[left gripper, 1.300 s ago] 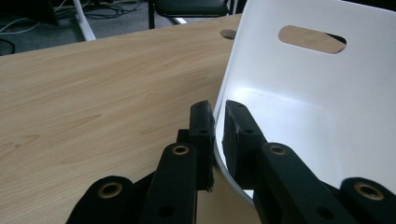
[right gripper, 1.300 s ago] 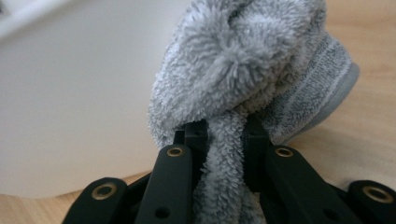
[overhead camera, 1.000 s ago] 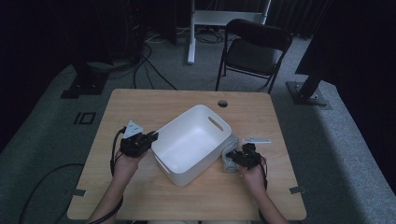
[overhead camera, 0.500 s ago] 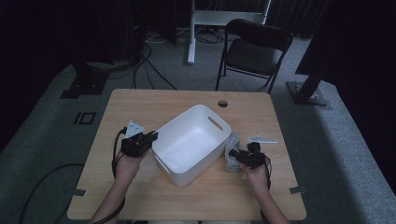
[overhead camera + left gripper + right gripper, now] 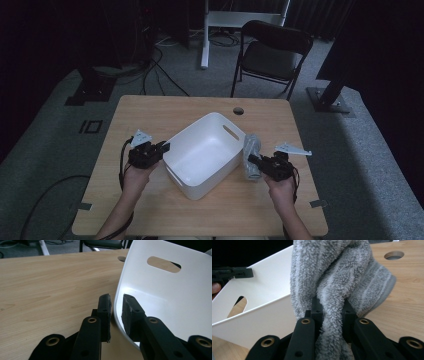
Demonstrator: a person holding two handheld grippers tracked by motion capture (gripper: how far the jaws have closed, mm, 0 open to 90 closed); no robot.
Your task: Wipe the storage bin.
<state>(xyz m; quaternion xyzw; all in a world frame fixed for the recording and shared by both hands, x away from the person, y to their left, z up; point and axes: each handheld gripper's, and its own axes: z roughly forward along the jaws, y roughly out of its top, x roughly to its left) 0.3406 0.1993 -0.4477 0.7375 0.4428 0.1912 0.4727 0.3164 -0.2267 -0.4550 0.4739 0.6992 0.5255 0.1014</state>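
Two grippers work: right gripper (image 5: 329,312) clamps the soft, light grey towel (image 5: 337,277) mid-fold; left gripper (image 5: 115,308) straddles, unclosed, the rigid white bin (image 5: 170,297) rim.

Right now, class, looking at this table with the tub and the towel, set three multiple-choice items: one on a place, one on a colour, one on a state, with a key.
1. Where does the grey towel lie relative to the white tub?
A. inside it
B. outside, by the wall on the right tongs' side
C. on the chair

2. What colour is the tub?
A. white
B. blue
C. black

3. How do the left tongs stand at the tub's rim?
A. shut on the towel
B. lying flat on the table, apart from the tub
C. one jaw outside the rim, one inside, gaps visible

Key: 1 B, the high view shows the towel on the table beside the tub, pinched in the right tongs. 2 A, all views show it white. 3 C, the left gripper view shows the rim between the jaws.
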